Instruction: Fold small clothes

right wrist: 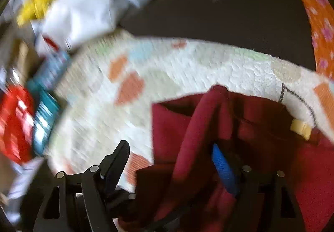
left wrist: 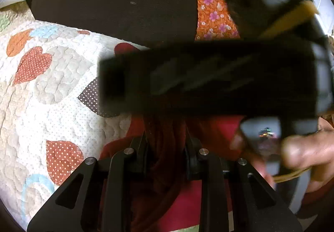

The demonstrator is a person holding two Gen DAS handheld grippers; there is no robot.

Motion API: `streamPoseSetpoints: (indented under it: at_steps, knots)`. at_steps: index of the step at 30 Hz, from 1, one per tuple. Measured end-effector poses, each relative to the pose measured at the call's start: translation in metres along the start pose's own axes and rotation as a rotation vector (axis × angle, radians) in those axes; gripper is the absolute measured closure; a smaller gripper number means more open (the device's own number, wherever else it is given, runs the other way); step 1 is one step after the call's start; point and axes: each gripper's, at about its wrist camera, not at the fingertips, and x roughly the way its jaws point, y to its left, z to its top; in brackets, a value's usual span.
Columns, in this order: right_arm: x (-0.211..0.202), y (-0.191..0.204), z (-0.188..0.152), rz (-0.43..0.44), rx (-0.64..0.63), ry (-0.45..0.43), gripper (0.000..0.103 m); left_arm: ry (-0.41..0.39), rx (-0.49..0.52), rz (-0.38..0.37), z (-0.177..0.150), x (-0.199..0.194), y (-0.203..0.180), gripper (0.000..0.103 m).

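You're pinching a bunched fold of the red garment [left wrist: 167, 140] in the left gripper [left wrist: 167, 148]; jaws are standing narrow with cloth squeezed between the pads; the grip is looking secure. The garment is lying on the quilt [left wrist: 52, 86], heaped close under both grippers, part of it lifted into a ridge. The right gripper [right wrist: 173, 161] is standing wide; a rolled edge of the red garment [right wrist: 198, 123] is running up between its fingers, draped against the blue-padded finger [right wrist: 223, 169]; the pads aren't pressing on it, so nothing is held there.

Handling, as I'm judging it: light, soft, fleece-like knit; no stiffness, so it's sagging wherever it isn't supported; not slippery, not fragile; the thick rolled hem is giving the pads plenty to bite.

You're better off taking hold at a hem or corner, single layer if possible, not mid-bunch; a bunched grab is dragging extra layers and spoiling the fold. A pale tag [right wrist: 301, 126] is showing at the far edge; likely the neckline, useful for orienting. The right-wrist view is blurred at the left; the clutter there is unclear.
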Motion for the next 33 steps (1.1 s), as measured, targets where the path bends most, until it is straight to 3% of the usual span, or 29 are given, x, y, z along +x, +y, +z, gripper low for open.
streamPoseSetpoints:
  at_steps: [2, 5, 8, 10, 12, 14, 17, 19, 22, 24, 26, 28, 30, 31, 32, 33]
  knots:
    - [0.007, 0.008, -0.003, -0.056, -0.065, 0.009, 0.063, 0.009, 0.010, -0.002, 0.001, -0.001, -0.004, 0.079]
    - [-0.018, -0.002, -0.019, -0.068, -0.072, -0.085, 0.078, 0.018, 0.032, -0.087, 0.010, -0.014, -0.017, 0.078]
    - [-0.061, -0.029, -0.037, -0.033, -0.027, -0.209, 0.084, 0.015, 0.081, -0.284, 0.021, -0.044, -0.037, 0.073]
    - [-0.083, -0.048, -0.050, -0.057, 0.002, -0.245, 0.085, -0.008, 0.116, -0.361, 0.022, -0.064, -0.047, 0.063]
    - [-0.113, -0.078, -0.060, -0.089, 0.034, -0.270, 0.085, -0.048, 0.178, -0.358, 0.018, -0.081, -0.054, 0.048]
    - [-0.132, -0.106, -0.073, -0.132, 0.063, -0.271, 0.085, -0.061, 0.207, -0.333, 0.016, -0.080, -0.059, 0.046]
    - [-0.136, -0.149, -0.093, -0.228, 0.132, -0.247, 0.085, 0.021, 0.137, -0.339, 0.014, -0.047, -0.062, 0.046]
    - [-0.129, -0.170, -0.106, -0.246, 0.188, -0.222, 0.085, 0.089, 0.123, -0.330, 0.004, -0.025, -0.070, 0.046]
    - [-0.118, -0.197, -0.123, -0.135, 0.297, -0.220, 0.084, 0.137, 0.180, -0.312, -0.015, -0.015, -0.085, 0.046]
    - [-0.124, -0.206, -0.128, -0.057, 0.362, -0.269, 0.076, 0.158, 0.211, -0.322, -0.022, -0.007, -0.097, 0.046]
    - [-0.133, -0.213, -0.132, 0.010, 0.401, -0.334, 0.054, 0.182, 0.236, -0.329, -0.031, -0.002, -0.106, 0.046]
    - [-0.132, -0.214, -0.130, 0.058, 0.414, -0.360, 0.048, 0.198, 0.266, -0.334, -0.037, 0.002, -0.116, 0.046]
    - [-0.121, -0.216, -0.123, 0.045, 0.415, -0.326, 0.048, 0.204, 0.281, -0.332, -0.045, 0.006, -0.118, 0.046]
    - [-0.113, -0.216, -0.120, 0.039, 0.405, -0.299, 0.054, 0.215, 0.284, -0.333, -0.048, 0.009, -0.119, 0.046]
    - [-0.108, -0.217, -0.119, 0.029, 0.404, -0.282, 0.071, 0.229, 0.283, -0.334, -0.051, 0.011, -0.118, 0.046]
    - [-0.105, -0.216, -0.119, 0.018, 0.401, -0.273, 0.079, 0.240, 0.282, -0.337, -0.054, 0.013, -0.118, 0.046]
